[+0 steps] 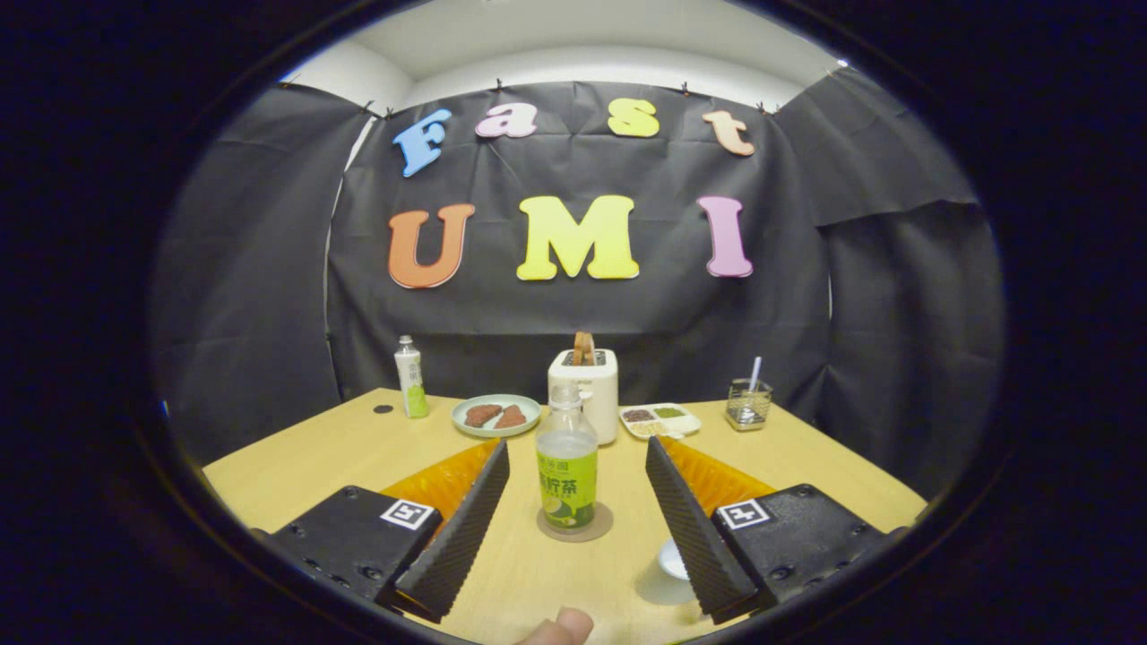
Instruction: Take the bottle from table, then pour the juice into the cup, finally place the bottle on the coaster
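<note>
A clear bottle (566, 466) with a green label and no cap stands upright on a round brown coaster (574, 522) on the wooden table (314, 457). My gripper (578, 470) is open, with one finger (461, 528) on each side of the bottle and clear gaps between them and it. Neither finger touches the bottle. A small white cup (672, 558) sits on the table by the inner side of the right finger, partly hidden behind it.
At the back stand a second, capped bottle (411, 378), a plate with brown pieces (495, 415), a white toaster (584, 387) with bread in it, a divided tray (659, 419) and a glass holder (748, 402). A person's fingertip (560, 627) shows just below the fingers.
</note>
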Tool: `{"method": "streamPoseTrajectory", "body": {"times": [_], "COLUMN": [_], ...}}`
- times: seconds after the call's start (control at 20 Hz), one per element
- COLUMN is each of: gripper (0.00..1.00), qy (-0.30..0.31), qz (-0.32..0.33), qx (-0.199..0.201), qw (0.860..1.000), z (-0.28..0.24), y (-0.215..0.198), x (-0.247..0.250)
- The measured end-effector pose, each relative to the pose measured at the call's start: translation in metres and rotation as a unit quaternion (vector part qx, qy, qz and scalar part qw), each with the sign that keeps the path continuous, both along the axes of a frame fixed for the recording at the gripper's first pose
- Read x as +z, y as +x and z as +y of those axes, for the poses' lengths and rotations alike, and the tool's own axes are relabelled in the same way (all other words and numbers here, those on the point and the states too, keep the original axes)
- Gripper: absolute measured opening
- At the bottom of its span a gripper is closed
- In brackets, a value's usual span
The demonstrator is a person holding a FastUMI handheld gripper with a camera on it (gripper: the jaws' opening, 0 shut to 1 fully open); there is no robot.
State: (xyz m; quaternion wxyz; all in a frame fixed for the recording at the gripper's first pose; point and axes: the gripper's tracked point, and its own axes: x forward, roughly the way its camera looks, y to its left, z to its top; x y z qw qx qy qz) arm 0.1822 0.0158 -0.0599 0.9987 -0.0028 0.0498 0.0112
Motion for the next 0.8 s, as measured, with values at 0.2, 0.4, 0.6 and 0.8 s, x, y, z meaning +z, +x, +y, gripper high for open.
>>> {"method": "streamPoseTrajectory", "body": {"times": [0.2,0.4,0.6,0.8], "gripper": [0.99,1.00,1.00,0.99], "qy": [-0.003,-0.005,0.017,-0.009], "qz": [-0.010,0.006,0.033,0.022], "qx": [-0.022,-0.039,-0.040,-0.021], "qw": [1.000,0.999,0.998,1.000], "z": [-0.014,-0.014,-0.016,-0.014], "y": [-0.056,-0.115,-0.158,-0.185], "x": [0.021,0.026,0.010,0.017]}}
